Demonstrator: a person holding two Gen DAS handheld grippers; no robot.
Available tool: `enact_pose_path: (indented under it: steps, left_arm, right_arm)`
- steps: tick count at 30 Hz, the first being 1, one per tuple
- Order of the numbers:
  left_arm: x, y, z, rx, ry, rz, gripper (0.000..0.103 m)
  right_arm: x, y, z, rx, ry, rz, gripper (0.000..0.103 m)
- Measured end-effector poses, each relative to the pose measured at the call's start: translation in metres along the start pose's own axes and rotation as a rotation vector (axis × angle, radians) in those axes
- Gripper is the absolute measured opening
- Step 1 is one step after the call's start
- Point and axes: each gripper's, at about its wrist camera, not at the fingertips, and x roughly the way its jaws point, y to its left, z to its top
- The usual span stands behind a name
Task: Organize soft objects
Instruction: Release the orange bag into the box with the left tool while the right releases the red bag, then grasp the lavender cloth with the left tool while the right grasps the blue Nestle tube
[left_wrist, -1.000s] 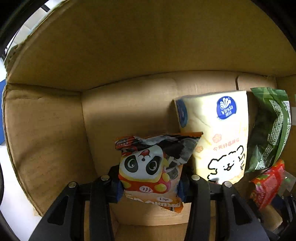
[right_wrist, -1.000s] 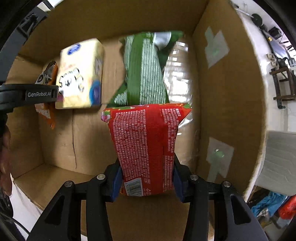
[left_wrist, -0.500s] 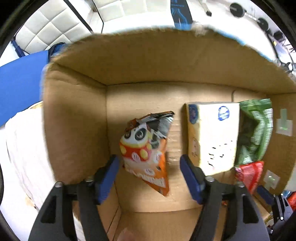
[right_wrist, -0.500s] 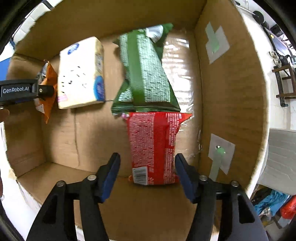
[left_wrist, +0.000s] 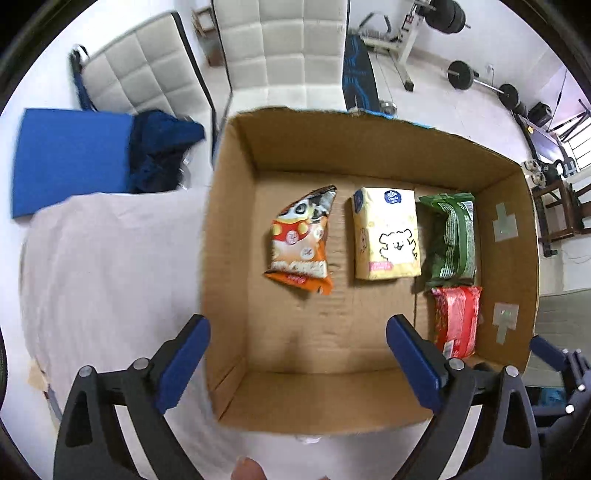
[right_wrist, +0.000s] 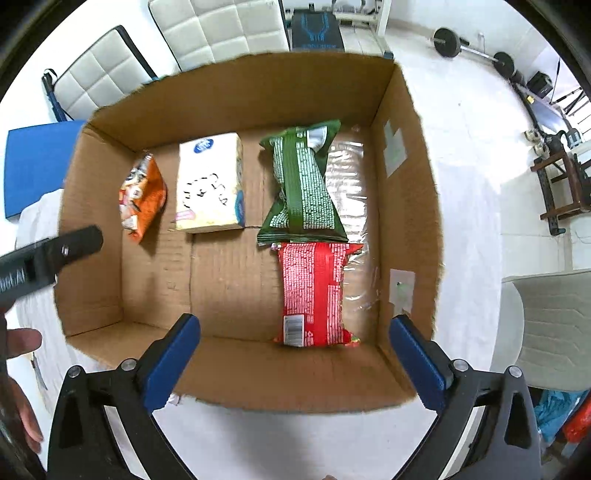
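Observation:
An open cardboard box (left_wrist: 229, 258) (right_wrist: 406, 206) holds several soft packs on its floor. An orange panda snack bag (left_wrist: 301, 240) (right_wrist: 142, 194) lies at the left, with a yellow tissue pack (left_wrist: 386, 234) (right_wrist: 210, 182) beside it. A green bag (left_wrist: 452, 236) (right_wrist: 301, 184) lies to the right, and a red bag (left_wrist: 458, 319) (right_wrist: 314, 291) sits in front of it. My left gripper (left_wrist: 297, 356) hangs above the box, its jaws opening with nothing between them. My right gripper (right_wrist: 295, 354) is above the red bag, jaws opening too, holding nothing.
The box stands on a white cloth-covered surface (left_wrist: 110, 266). A blue mat (left_wrist: 70, 158) and dark blue cloth (left_wrist: 162, 147) lie at the left. White padded chairs (left_wrist: 280, 44) and gym equipment (left_wrist: 476, 77) stand behind. A person's hand (right_wrist: 18, 343) shows at the left edge.
Both grippers let go of their bags and rose out of the box. The panda bag and the red bag now lie on the box floor. The jaws have spread wide.

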Motion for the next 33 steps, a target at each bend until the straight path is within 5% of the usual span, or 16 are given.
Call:
enact_pose_path:
  steps: [20, 28, 33]
  left_arm:
    - [-0.107, -0.006, -0.074, -0.004, -0.280, 0.026, 0.098]
    - [-0.131, -0.009, -0.089, -0.037, -0.326, 0.020, 0.098]
    - [-0.115, -0.007, -0.099, -0.091, -0.290, 0.021, 0.098]
  right_arm:
    - [-0.128, 0.023, -0.084, -0.056, -0.254, -0.019, 0.103]
    - [-0.162, 0.018, -0.099, -0.037, -0.303, 0.016, 0.103]
    - [-0.160, -0.011, -0.102, 0.066, -0.301, 0.056, 0.103]
